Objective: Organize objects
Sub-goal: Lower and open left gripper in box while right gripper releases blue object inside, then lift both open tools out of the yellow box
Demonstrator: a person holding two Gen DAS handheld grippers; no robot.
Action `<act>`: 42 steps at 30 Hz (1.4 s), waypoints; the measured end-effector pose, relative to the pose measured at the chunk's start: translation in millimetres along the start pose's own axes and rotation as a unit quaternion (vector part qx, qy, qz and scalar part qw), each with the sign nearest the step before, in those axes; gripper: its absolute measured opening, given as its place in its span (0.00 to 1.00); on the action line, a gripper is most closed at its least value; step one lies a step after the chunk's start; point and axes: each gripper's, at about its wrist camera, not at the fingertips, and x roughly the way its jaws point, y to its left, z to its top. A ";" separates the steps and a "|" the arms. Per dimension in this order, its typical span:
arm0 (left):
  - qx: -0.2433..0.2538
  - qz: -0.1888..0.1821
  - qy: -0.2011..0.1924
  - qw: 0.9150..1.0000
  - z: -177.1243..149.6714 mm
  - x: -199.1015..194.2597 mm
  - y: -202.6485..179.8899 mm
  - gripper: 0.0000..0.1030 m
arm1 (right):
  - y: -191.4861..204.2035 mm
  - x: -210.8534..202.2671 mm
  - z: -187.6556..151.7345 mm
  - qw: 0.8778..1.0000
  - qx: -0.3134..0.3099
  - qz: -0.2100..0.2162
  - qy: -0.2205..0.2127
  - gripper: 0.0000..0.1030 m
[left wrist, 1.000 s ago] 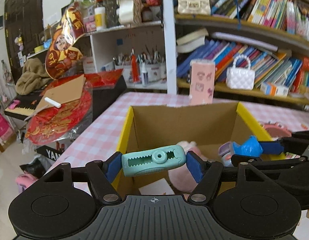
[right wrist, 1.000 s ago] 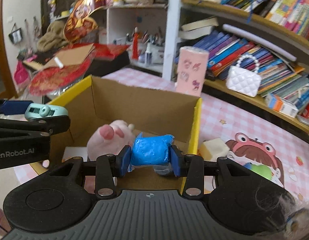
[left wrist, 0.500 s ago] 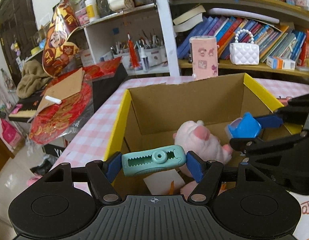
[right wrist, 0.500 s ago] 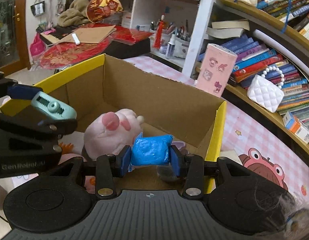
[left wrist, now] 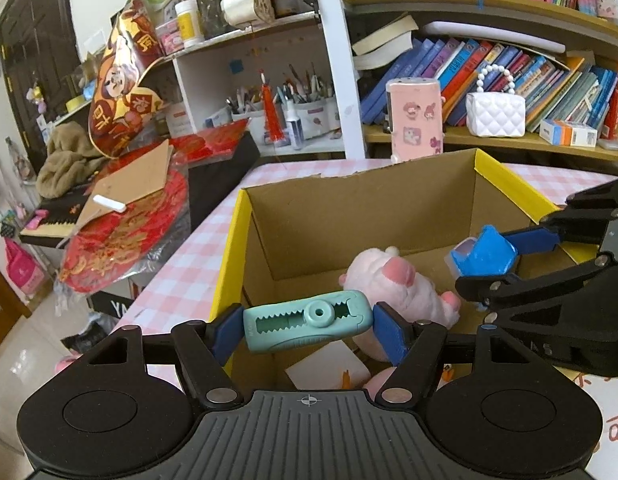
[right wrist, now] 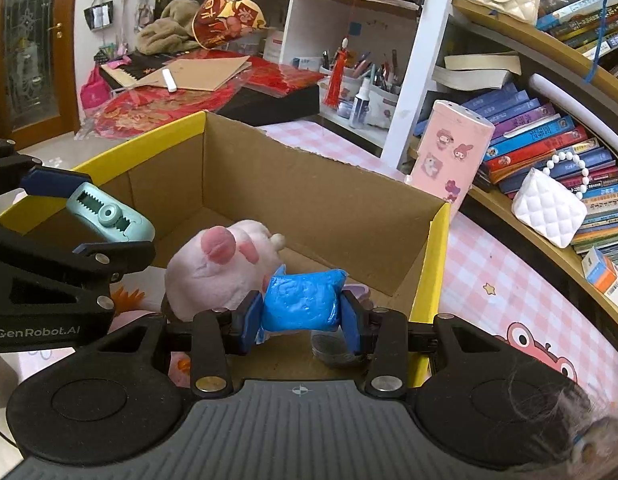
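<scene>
Above cardboard box (left wrist: 389, 216), left fingers (left wrist: 225, 330) clamp teal tool (left wrist: 307, 324); right fingers (right wrist: 249, 320) clamp blue packet (right wrist: 303, 304), pink plush (right wrist: 217, 264) below

A teal toothed clip (left wrist: 307, 325) and a blue packet (right wrist: 303, 301) hang above the yellow-rimmed cardboard box (left wrist: 349, 216). A pink plush toy (right wrist: 225, 268) lies inside

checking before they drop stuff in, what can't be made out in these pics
- Cardboard box floor: near part hidden by the gripper bodies in both wrist views.
- Paper in the box: partly covered by the left gripper and its teal tool.
- Clear item under the blue packet: right wrist view, mostly hidden by the right gripper; identity unclear.
- Pink plush: underside hidden.
</scene>
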 end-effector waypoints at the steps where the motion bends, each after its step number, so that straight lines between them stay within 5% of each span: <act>1: -0.001 0.000 -0.001 1.000 0.3 -1.1 0.6 0.69 | 0.6 -1.0 0.1 1.000 0.004 -0.001 0.002 0.40; 3: -0.003 0.000 -0.007 1.000 0.0 -6.3 1.9 0.69 | 0.7 -4.8 -1.0 1.000 0.020 -0.001 -0.003 0.50; 22: -0.047 0.007 -0.067 0.997 -26.4 -91.6 32.2 0.77 | 30.7 -101.3 -21.1 0.988 0.125 -0.067 -0.069 0.50; 42: -0.043 -0.023 -0.010 0.999 -105.4 -145.0 34.0 0.83 | 96.2 -158.2 -101.2 0.975 0.201 -0.090 0.005 0.51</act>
